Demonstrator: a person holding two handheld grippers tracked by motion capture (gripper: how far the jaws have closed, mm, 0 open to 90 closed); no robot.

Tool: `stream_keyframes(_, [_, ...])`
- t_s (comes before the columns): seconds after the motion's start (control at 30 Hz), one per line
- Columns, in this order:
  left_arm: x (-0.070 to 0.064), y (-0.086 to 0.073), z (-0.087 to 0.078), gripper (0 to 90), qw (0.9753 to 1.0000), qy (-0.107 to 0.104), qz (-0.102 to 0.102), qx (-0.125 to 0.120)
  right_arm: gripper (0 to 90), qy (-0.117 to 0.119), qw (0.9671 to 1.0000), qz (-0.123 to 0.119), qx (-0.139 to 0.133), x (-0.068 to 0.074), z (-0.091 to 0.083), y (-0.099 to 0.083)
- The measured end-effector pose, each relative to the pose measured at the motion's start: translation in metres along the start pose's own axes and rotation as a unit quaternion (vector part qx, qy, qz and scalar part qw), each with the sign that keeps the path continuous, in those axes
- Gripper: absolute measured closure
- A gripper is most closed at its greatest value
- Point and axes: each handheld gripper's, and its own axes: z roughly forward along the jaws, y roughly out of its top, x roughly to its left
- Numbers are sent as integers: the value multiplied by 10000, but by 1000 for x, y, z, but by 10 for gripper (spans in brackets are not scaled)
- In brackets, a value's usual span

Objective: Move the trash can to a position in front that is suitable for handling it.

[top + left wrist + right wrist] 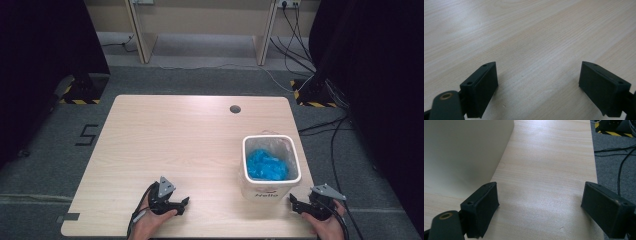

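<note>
Tabletop (pixel 175 145) of pale wood is seen from the high view, with a small round hole (pixel 235 109) near its far edge. Toward the near right part of it a white bin (pixel 270 172) is stood upright, lined with clear plastic, and a crumpled blue mass (pixel 267 165) is held inside it. The left gripper (pixel 184 204) is held by a hand (pixel 150 222) near the front edge, well apart from the bin; its jaws are spread wide over bare wood and nothing is gripped. The right gripper (pixel 295 202) is held just beside the bin's near right corner, jaws likewise apart and empty; in the right gripper view the bin's white wall (pixel 461 152) is seen close to one jaw.
</note>
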Motion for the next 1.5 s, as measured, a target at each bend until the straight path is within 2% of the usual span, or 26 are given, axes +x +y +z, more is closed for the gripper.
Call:
stream_keyframes(0.6, [0, 0, -1, 165, 10000, 17, -68, -63, 165, 154, 9997, 175, -104, -4, 1, 2])
stream_keyframes(0.7, [-2, 0, -2, 165, 9997, -69, -196, -155, 170, 149, 9996, 203, -116, -6, 1, 4])
stream_keyframes(0.83, [-4, 1, -2, 159, 9993, -188, -242, -227, 172, 183, 9993, 269, -179, -8, 0, 8])
stream_keyframes(0.87, [-5, 3, -2, 159, 9991, -204, -256, -255, 173, 196, 9989, 372, -214, -9, 0, 10])
stream_keyframes(0.97, [-8, 7, -3, 155, 9988, -270, -261, -318, 175, 191, 9985, 413, -310, -14, 0, 15])
stream_keyframes(1.0, [-10, 11, -1, 153, 9980, -381, -335, -382, 182, 208, 9980, 491, -328, -16, 1, 18])
stream_keyframes(1.03, [-10, 11, -1, 150, 9980, -381, -335, -382, 182, 208, 9980, 491, -328, -16, 1, 18])
stream_keyframes(1.07, [-13, 16, 2, 149, 9969, -501, -398, -455, 184, 221, 9978, 539, -327, -17, 1, 22])
stream_keyframes(1.13, [-15, 19, 4, 148, 9968, -525, -391, -462, 184, 234, 9975, 577, -335, -16, 3, 26])
stream_keyframes(1.27, [-27, 38, 13, 148, 9950, -710, -405, -568, 186, 196, 9973, 574, -413, -20, 8, 34])
stream_keyframes(1.3, [-27, 38, 13, 148, 9950, -710, -405, -568, 186, 160, 9973, 576, -427, -20, 9, 36])
stream_keyframes(1.33, [-32, 48, 17, 148, 9931, -896, -410, -642, 186, 164, 9972, 589, -432, -21, 11, 37])
stream_keyframes(1.37, [-32, 48, 17, 148, 9931, -896, -410, -642, 186, 176, 9969, 636, -437, -21, 12, 39])
stream_keyframes(1.4, [-37, 57, 22, 148, 9924, -935, -343, -728, 187, 205, 9965, 672, -445, -20, 13, 40])
stream_keyframes(1.5, [-41, 66, 26, 148, 9917, -947, -338, -799, 186, 272, 9965, 648, -456, -18, 16, 43])
